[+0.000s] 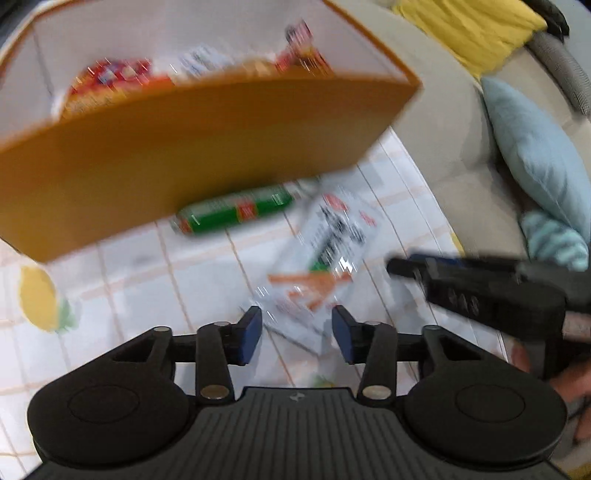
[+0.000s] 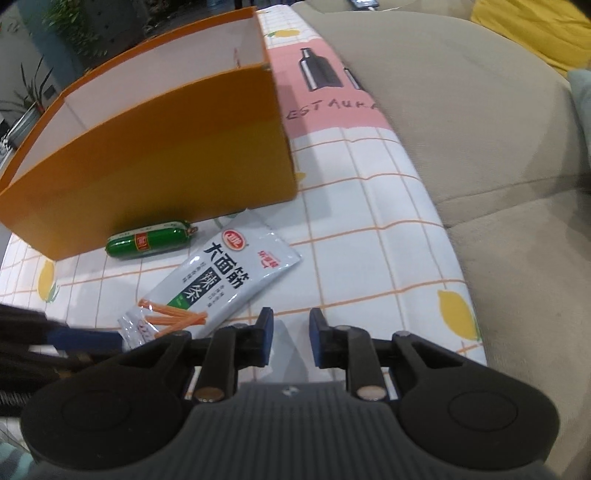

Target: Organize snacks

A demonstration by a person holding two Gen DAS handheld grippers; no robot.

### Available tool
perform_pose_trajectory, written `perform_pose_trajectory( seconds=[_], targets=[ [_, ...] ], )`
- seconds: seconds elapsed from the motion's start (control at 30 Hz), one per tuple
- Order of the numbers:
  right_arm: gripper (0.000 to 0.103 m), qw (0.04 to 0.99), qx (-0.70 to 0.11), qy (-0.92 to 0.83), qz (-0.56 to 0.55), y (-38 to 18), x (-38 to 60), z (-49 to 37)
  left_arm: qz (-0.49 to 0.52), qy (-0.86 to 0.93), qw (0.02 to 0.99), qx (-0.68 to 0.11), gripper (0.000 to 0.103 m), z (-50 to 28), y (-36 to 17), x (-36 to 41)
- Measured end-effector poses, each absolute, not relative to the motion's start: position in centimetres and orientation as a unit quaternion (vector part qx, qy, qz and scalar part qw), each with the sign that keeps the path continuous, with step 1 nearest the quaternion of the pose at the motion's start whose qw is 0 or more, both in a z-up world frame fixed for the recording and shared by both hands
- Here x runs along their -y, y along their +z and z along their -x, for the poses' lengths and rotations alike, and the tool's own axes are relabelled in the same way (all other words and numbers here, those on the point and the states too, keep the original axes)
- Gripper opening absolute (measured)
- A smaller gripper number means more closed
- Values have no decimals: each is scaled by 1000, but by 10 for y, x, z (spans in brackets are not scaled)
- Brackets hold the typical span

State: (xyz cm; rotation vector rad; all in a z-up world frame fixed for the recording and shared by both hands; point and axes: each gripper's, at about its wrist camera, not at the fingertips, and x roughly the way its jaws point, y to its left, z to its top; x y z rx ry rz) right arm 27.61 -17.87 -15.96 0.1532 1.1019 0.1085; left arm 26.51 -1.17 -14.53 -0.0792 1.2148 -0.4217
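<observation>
An orange box [image 1: 192,155] with white inner walls stands on the table and holds several red and white snack packs [image 1: 114,79]. It also shows in the right wrist view [image 2: 166,147]. A green sausage [image 1: 236,212] [image 2: 149,239] lies against its front wall. A white spicy-strip packet [image 1: 321,251] [image 2: 225,284] lies flat in front of it. My left gripper [image 1: 297,332] is open just above the packet's near end. My right gripper [image 2: 291,332] is open and empty, just right of the packet, and shows at the right of the left wrist view [image 1: 399,266].
The table carries a white grid cloth with lemon prints [image 2: 369,236] and a pink panel [image 2: 325,92]. A beige sofa [image 2: 480,110] runs along the right edge, with a light blue cushion [image 1: 535,147] and a yellow one [image 1: 469,29].
</observation>
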Motion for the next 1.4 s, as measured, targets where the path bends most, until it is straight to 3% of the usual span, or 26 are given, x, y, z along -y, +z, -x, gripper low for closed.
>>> perform_pose_trajectory(
  seconds=[0.33,0.53,0.87,1.13,1.4],
  targets=[
    [28,847,-523,50,-82,-157,176,-269,70,-197,793,-572,56,-288,-165,28],
    [34,846,-522,20,-106,-158,192,-272,99,-230,765,-593,50,-276,-172,38],
    [62,858,-497,73,-107,-151,166,-273,-106,-185,850,-481,55,-279,-139,31],
    [69,854,-503,88,-99,-161,144,-276,-204,-195,836,-470,56,-289,-160,43],
    [69,863,-498,78,-42,-168,132,-272,-165,-210,828,-493,51,-288,-155,43]
  ],
)
